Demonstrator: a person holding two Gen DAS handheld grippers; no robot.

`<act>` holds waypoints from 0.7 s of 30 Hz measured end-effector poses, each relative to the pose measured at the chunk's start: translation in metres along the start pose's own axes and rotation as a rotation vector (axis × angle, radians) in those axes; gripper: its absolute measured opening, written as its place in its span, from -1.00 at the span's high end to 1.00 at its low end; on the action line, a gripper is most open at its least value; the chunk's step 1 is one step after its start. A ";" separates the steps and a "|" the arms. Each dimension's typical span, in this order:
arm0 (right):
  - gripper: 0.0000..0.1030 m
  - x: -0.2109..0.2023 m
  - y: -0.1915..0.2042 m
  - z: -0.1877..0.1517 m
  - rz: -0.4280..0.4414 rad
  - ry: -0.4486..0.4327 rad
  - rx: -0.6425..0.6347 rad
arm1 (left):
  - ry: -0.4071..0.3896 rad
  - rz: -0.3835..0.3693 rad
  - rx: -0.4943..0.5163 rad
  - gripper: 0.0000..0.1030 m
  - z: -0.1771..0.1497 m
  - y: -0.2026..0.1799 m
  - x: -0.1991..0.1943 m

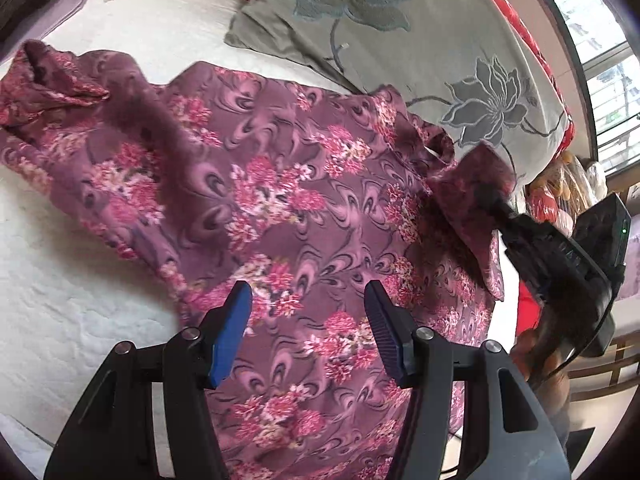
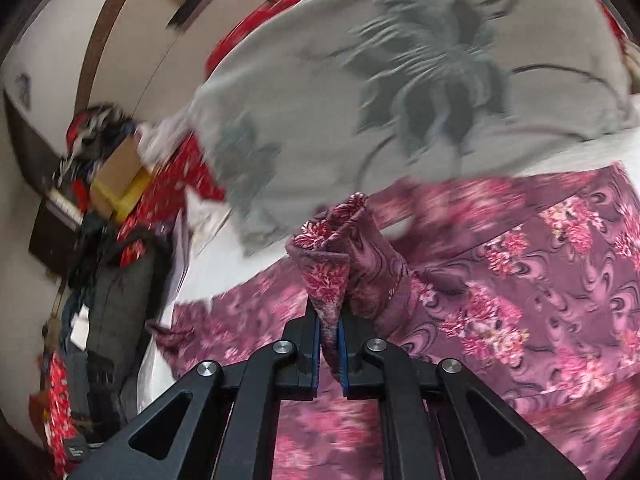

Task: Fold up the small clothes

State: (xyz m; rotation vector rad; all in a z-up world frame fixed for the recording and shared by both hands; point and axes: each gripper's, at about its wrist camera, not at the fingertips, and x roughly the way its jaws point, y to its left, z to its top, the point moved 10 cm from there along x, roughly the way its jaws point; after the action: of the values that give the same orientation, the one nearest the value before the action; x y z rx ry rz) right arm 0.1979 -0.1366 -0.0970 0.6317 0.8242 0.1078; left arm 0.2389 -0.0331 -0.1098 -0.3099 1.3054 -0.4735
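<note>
Your right tongs [image 2: 329,344] are pinched tight on a bunched corner of the floral garment [image 1: 280,184], lifting that fold above the rest of the cloth. Your left tongs [image 1: 308,320] stand about half open over the garment's lower part, with nothing between the pads. Most of the garment lies spread on the white bed [image 1: 60,300], beside a grey flowered pillow [image 1: 400,32]

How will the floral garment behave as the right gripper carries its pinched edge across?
Probably floppy: the garment bunches and folds above the right gripper. Likely light, since one pinch lifts that edge. It may drag rather than slide cleanly, as the rest lies wrinkled on the bed.
</note>
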 end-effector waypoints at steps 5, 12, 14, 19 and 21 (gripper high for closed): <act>0.77 0.031 0.032 -0.031 0.029 0.074 -0.029 | -0.002 -0.014 -0.019 -0.11 -0.001 0.005 -0.003; 0.62 0.052 0.022 -0.084 0.029 0.237 0.030 | 0.029 -0.058 -0.026 -0.11 -0.014 -0.006 0.008; 0.25 0.026 0.012 -0.080 0.089 0.207 0.070 | 0.049 -0.083 -0.035 -0.11 -0.018 -0.016 0.018; 0.09 -0.036 -0.044 -0.064 0.025 0.100 0.125 | 0.108 -0.113 -0.066 -0.11 -0.023 -0.044 0.053; 0.09 -0.058 -0.074 -0.061 -0.027 0.074 0.150 | 0.116 -0.088 -0.055 -0.11 -0.023 -0.051 0.064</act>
State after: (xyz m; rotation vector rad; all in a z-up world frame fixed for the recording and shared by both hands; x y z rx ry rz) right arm 0.1035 -0.1859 -0.1319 0.7614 0.9178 0.0452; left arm 0.2202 -0.1086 -0.1453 -0.3919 1.4235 -0.5372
